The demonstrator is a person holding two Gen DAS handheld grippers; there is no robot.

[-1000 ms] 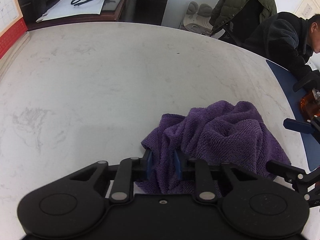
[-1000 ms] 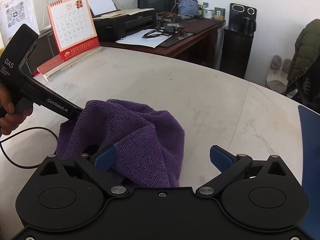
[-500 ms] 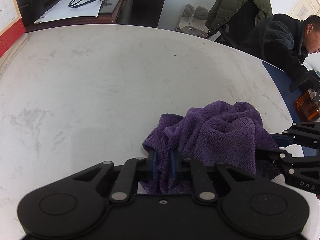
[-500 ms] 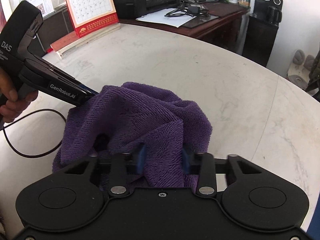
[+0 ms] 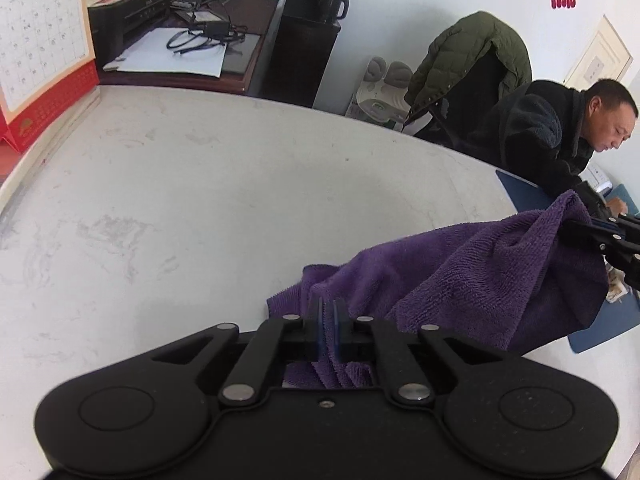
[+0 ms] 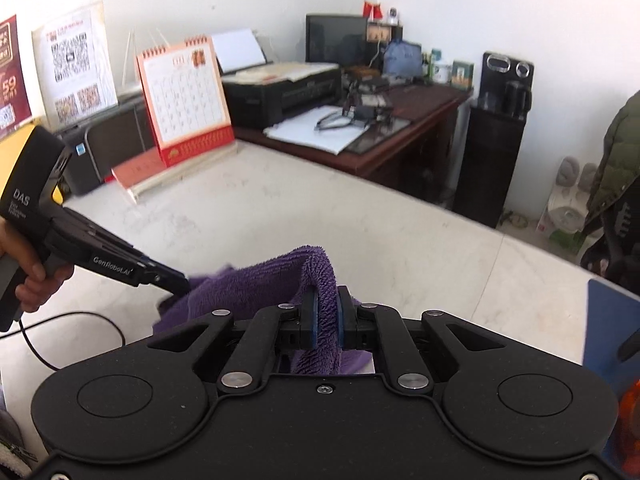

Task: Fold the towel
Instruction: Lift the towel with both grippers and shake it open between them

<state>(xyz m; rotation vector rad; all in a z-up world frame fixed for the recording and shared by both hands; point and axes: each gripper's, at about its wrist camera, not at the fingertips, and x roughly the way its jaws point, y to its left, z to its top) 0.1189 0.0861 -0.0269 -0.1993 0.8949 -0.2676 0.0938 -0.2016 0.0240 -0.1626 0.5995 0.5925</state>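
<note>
A purple terry towel (image 5: 472,276) hangs stretched between my two grippers above the white marble table (image 5: 200,200). My left gripper (image 5: 328,312) is shut on one edge of it, near the table surface. My right gripper (image 6: 327,304) is shut on another edge, and the towel (image 6: 256,284) rises in a fold over its pads. In the left wrist view the right gripper (image 5: 600,232) holds its corner higher, at the far right. In the right wrist view the left gripper (image 6: 176,280) pinches the towel at the left, held by a hand (image 6: 28,280).
A desk calendar (image 6: 184,100) stands at the table's far left edge. A blue mat (image 5: 596,328) lies at the right, where a person in a dark jacket (image 5: 540,140) sits. A cable (image 6: 72,320) trails on the table by the hand. A wooden desk with a printer (image 6: 280,92) stands behind.
The right gripper closed on the towel, then both grippers lifted and drew apart, pulling the bunched heap out into a stretched sheet. The left gripper stayed shut on its edge.
</note>
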